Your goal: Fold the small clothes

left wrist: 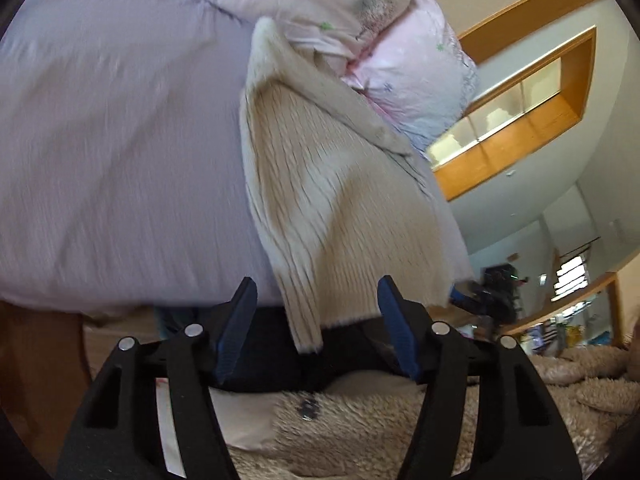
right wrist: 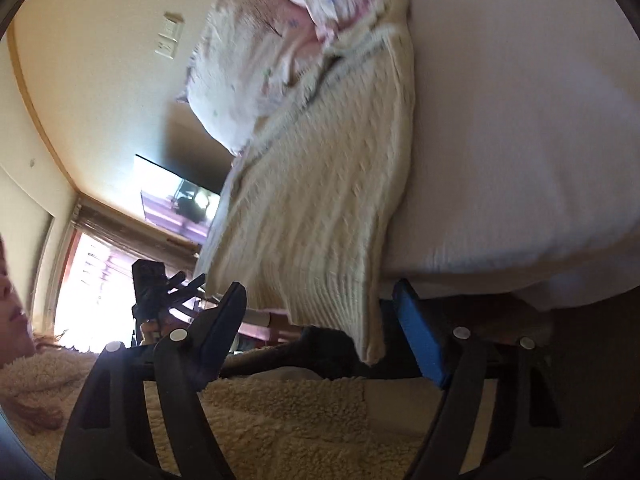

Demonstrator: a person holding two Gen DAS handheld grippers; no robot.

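Bed (left wrist: 100, 140) w/ pale lilac sheet fills most of both views; pillows (left wrist: 320, 12) in pink print heaped at the far end. Cream knit sweater (left wrist: 320, 184) lies on the sheet near the bed's edge, collar end tucked under or against the pillows (can't tell which), ribbed hem hanging off the near edge. It looks part-folded lengthwise, one layer over another, but blur makes that unsure. Left gripper (left wrist: 316, 320): fingers spread wide, nothing between the pads, hem corner dangling between them w/o contact that I can see. Right gripper (right wrist: 320, 312): fingers likewise apart & empty, other hem corner hanging in the gap. The right view also shows the left gripper (right wrist: 168, 292) off to the side, near the hem. Risks, as I judge them: 1) hem overhangs the edge, so a loose or one-sided pinch could drag the whole sweater off the bed; 2) if only one layer is caught, the stack peels apart & the fold goes crooked; 3) collar snagged at the pillows could hold back when the hem is lifted, stretching the knit or pulling a pillow over; 4) both views blurred, suggesting fast motion, so fingers may close on air or on the sheet instead.
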